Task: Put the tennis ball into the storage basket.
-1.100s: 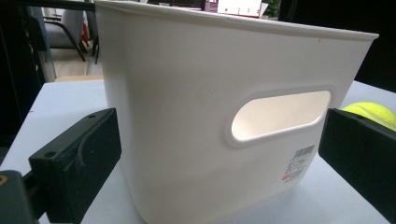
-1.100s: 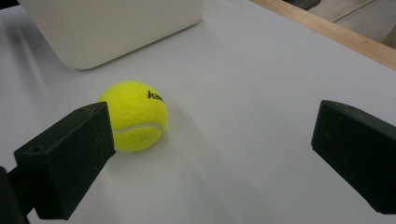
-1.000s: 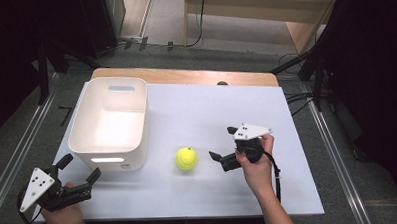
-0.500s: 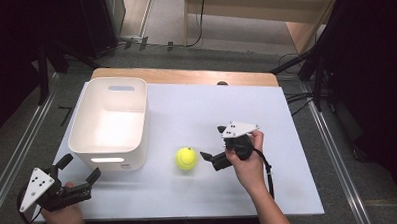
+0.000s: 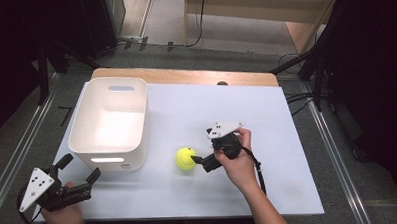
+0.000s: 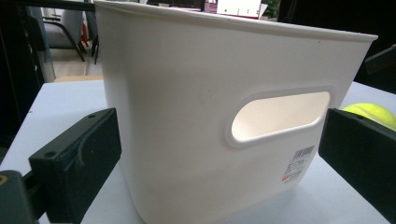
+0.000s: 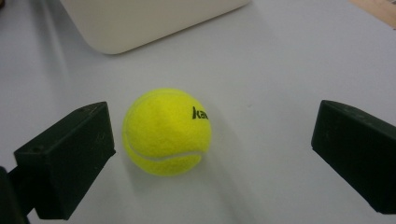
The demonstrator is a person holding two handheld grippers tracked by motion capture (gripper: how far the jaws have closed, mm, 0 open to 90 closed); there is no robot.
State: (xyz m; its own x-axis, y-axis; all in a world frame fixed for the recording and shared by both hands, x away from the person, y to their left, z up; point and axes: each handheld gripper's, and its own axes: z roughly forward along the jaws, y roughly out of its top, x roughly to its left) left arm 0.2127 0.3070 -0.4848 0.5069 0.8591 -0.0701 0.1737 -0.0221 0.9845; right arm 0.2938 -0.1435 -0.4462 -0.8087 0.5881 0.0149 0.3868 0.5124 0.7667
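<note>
On the white worktop (image 5: 267, 119) stands a big white bin (image 5: 109, 120), open at the top, with a handle hole in its near wall. It sits toward the left, likely so things can be dropped in from above. Its long side runs away from the person.

Just to the right of the bin, a little apart from it, lies a yellow ball (image 5: 186, 158). It is round, so it has no long side and points no way. In the right tool view black letters on its skin face up and to the right.

Beside the ball, the right tool (image 5: 202, 160) is low, with its tips almost at the ball. In its own view the two black jaws stand wide, and the ball sits between them, nearer the left jaw and not touched. I think the hand is set this way to close on the ball next.

Near the front left corner, the left tool (image 5: 79, 168) is held by the other hand. It is wide too, holds nothing, and looks at the bin's near wall. It seems to be waiting.
</note>
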